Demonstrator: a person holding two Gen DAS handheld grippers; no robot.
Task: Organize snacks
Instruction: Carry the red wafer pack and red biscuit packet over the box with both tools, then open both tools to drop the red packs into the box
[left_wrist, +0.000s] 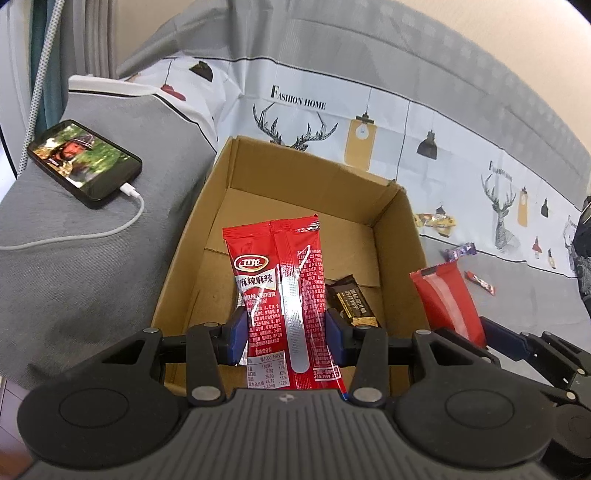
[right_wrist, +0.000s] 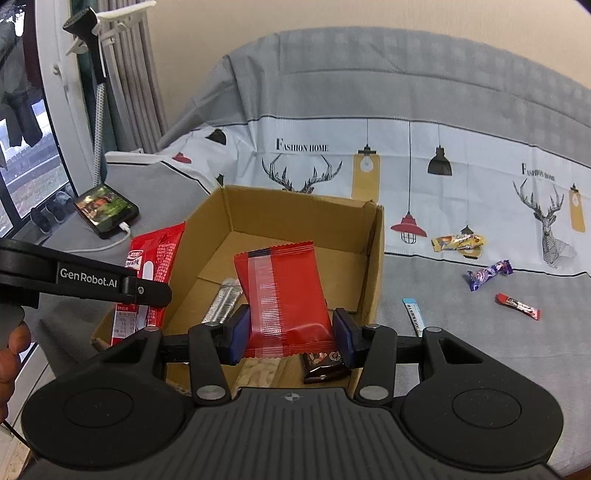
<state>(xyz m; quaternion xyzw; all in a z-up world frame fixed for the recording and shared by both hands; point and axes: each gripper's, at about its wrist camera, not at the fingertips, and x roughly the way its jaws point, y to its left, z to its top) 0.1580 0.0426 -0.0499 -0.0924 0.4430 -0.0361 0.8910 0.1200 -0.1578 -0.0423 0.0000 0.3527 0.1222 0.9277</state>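
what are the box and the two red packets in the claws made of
Box: plain brown corrugated cardboard, matte, with folded flaps and creased walls.
Left claw's red packet: looks like glossy plastic film, with glare along its clear back seam.
Right claw's red packet: likely similar film with a slightly softer sheen; serrated top edge, translucent strip.

Snacks over my open box

The cardboard box (right_wrist: 373, 258) sits open on the bed, holding a dark chocolate bar (left_wrist: 352, 301) and a silver packet (right_wrist: 221, 301). My left gripper (left_wrist: 286, 334) clamps a long red spicy-strip packet (left_wrist: 280, 280) upright above it; my right gripper (right_wrist: 291, 332) clamps a red wafer packet (right_wrist: 284, 295). Loose candies (right_wrist: 489, 274) lie right of the box.
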